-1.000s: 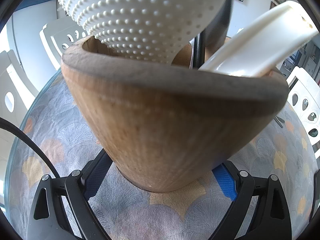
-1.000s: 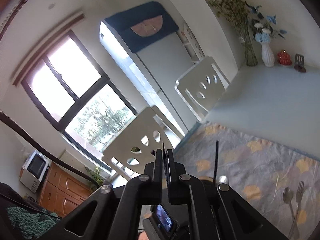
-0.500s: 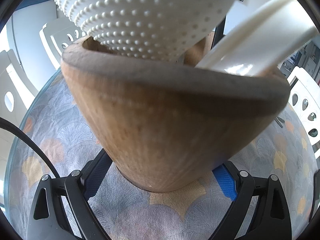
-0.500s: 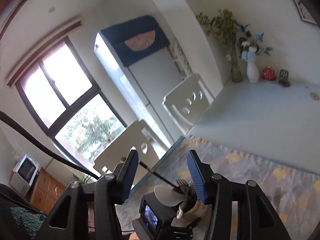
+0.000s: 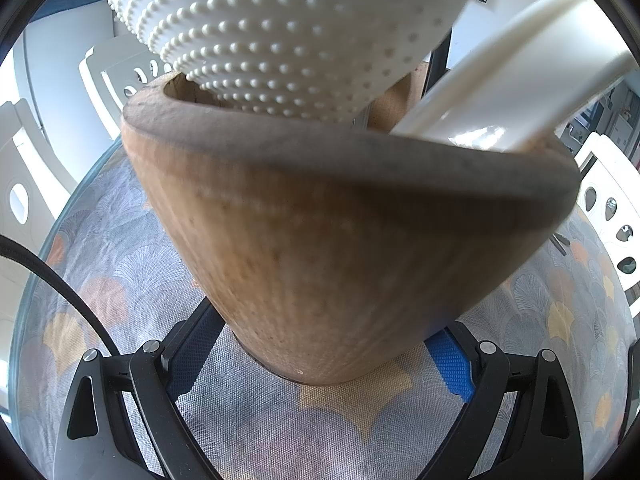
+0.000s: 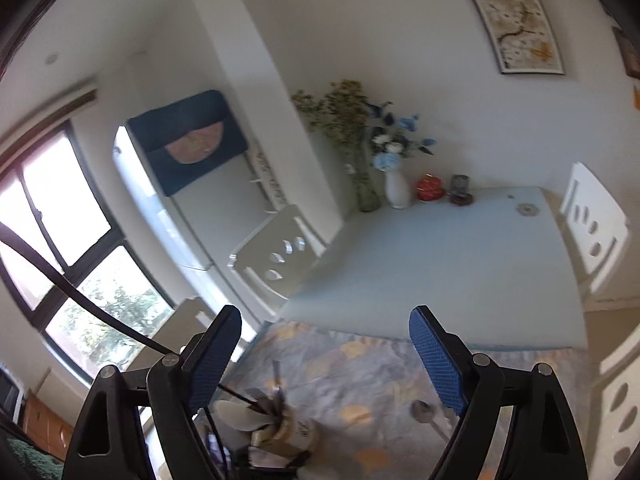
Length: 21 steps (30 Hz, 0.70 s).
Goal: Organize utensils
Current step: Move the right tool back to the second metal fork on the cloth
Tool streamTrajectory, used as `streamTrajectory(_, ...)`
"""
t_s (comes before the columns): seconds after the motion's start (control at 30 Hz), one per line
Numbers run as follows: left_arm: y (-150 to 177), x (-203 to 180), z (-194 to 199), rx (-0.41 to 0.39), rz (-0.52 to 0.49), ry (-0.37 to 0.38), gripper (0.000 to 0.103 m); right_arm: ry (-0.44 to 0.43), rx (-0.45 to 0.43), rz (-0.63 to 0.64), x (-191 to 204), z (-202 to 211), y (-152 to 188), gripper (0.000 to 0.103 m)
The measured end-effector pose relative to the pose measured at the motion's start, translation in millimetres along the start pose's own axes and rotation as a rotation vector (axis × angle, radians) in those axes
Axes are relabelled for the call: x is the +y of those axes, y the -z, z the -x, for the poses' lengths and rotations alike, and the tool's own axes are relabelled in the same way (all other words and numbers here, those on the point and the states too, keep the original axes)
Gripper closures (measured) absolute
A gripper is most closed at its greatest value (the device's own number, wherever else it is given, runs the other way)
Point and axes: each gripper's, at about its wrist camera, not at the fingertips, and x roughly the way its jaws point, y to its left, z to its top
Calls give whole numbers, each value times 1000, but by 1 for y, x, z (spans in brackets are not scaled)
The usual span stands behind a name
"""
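Your left gripper (image 5: 320,364) is angled down at the patterned tablecloth (image 5: 120,264), its blue pads clamped on the base of the wooden utensil holder (image 5: 340,248), which stands upright on the cloth. The white studded paddle (image 5: 288,28) leans out of the holder toward upper left; the white handle (image 5: 508,92) leans toward upper right.

Your right gripper (image 6: 326,364) is tilted mildly downward above the table. Its jaws have just been opening and stand wide apart with nothing between them. Below it, the holder (image 6: 280,432) appears near the left finger; a spoon (image 6: 424,410) lies flat on the cloth, bowl away from you.
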Motion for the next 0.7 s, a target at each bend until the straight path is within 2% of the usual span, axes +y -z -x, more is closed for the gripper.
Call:
streamTrajectory(0.13, -2, -1, -1, 2, 0, -1, 8, 117, 77, -56, -34, -20, 14, 19)
streamTrajectory(0.23, -2, -2, -2, 3, 0, -2, 8, 218, 192, -88, -61, -50, 30, 19)
streamTrajectory(0.33, -2, 0, -3, 3, -1, -2, 8, 333, 381, -110, -91, -99, 58, 19)
streamTrajectory(0.37, -1, 2, -3, 3, -1, -1, 8, 363, 457, -116, -103, -120, 72, 24)
streamTrajectory(0.4, -2, 2, -3, 3, 0, -1, 8, 377, 493, -115, -110, -133, 81, 29)
streamTrajectory(0.43, -2, 2, -3, 3, -1, -1, 8, 388, 528, -107, -116, -146, 91, 38)
streamTrajectory(0.47, -2, 2, -3, 3, -1, -1, 8, 401, 564, -94, -122, -160, 101, 40)
streamTrajectory(0.53, -2, 1, -4, 3, -1, -1, 8, 433, 611, -82, -131, -183, 117, 40)
streamTrajectory(0.7, -2, 2, -3, 4, -1, -1, 7, 407, 628, -125, -148, -218, 130, 40)
